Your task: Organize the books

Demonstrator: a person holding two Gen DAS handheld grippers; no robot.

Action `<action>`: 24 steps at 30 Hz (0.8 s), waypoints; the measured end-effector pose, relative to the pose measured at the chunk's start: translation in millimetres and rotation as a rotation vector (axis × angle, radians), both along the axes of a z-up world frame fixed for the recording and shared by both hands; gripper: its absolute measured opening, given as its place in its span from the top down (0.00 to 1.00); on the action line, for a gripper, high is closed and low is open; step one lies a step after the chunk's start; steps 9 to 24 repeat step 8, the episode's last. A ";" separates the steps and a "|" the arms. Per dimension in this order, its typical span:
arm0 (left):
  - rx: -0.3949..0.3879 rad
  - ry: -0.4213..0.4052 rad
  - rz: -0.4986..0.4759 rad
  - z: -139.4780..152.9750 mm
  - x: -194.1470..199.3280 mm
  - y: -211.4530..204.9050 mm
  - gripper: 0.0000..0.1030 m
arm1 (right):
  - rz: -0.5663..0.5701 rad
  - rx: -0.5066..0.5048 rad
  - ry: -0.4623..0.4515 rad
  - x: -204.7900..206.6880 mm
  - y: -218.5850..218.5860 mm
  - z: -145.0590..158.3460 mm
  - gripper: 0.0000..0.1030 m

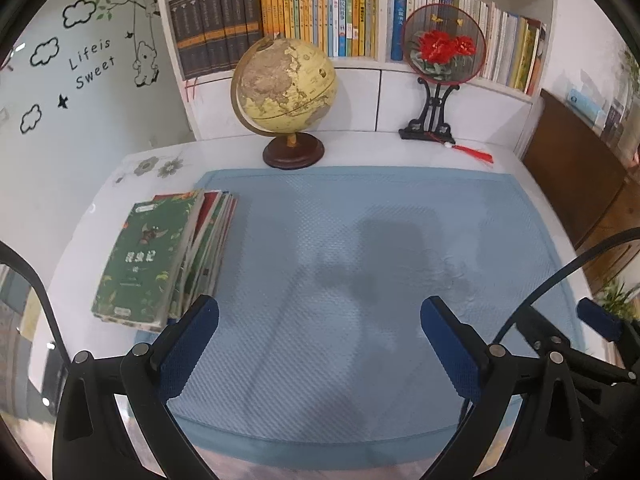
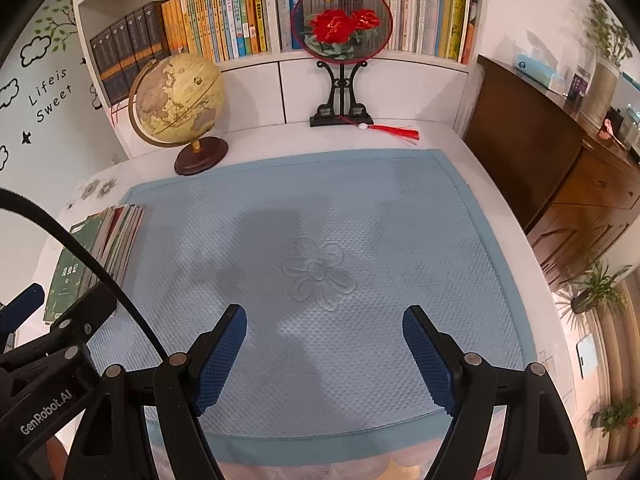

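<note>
The slumped stack of thin paperback books with a green illustrated cover on top (image 1: 160,256) lies at the left edge of the quilted pale-blue mat (image 1: 360,280), partly on the white desk top (image 1: 80,240), its spines fanned and leaning to the right. Nearest the cameras, the left gripper (image 1: 320,340) hangs over the mat with its blue-padded jaws spread wide and empty; its left finger is just beside the stack's near corner, though whether it touches cannot be told from this angle. The right gripper (image 2: 324,356) is likewise spread and empty, over the mat's middle, well apart from the books. Judged from here, the risk lies in the lean: a pinch on only the top cover would likely let the lower books slide out and scatter, and a push from the near corner could shove the stack off the desk's left side. Farther back stand the cream-coloured globe on a dark wooden base (image 1: 286,92) and the round embroidered fan with red flowers on a black stand (image 1: 442,48), close enough to be knocked on a lift toward the white bookshelf (image 1: 380,68).
</note>
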State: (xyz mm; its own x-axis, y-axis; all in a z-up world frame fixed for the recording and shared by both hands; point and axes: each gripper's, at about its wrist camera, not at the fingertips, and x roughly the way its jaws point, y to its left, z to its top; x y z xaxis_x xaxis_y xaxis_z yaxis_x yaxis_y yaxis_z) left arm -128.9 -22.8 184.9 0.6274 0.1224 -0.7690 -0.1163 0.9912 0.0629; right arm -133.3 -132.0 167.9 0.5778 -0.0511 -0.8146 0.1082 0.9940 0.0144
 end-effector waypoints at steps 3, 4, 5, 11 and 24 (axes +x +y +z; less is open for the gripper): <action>0.024 0.015 -0.020 -3.9 3.5 0.4 0.02 | -0.018 0.003 0.008 3.3 1.9 -4.8 0.24; 0.033 0.009 -0.028 -4.9 3.3 0.3 0.02 | -0.024 0.005 0.013 4.2 2.0 -6.9 0.24; 0.041 0.002 -0.036 -5.1 3.0 0.0 0.02 | -0.029 0.010 0.017 4.5 2.0 -8.7 0.24; 0.071 -0.003 -0.050 -7.6 5.7 -1.0 0.01 | -0.042 0.030 0.032 5.8 0.8 -15.3 0.24; 0.071 -0.003 -0.050 -7.6 5.7 -1.0 0.01 | -0.042 0.030 0.032 5.8 0.8 -15.3 0.24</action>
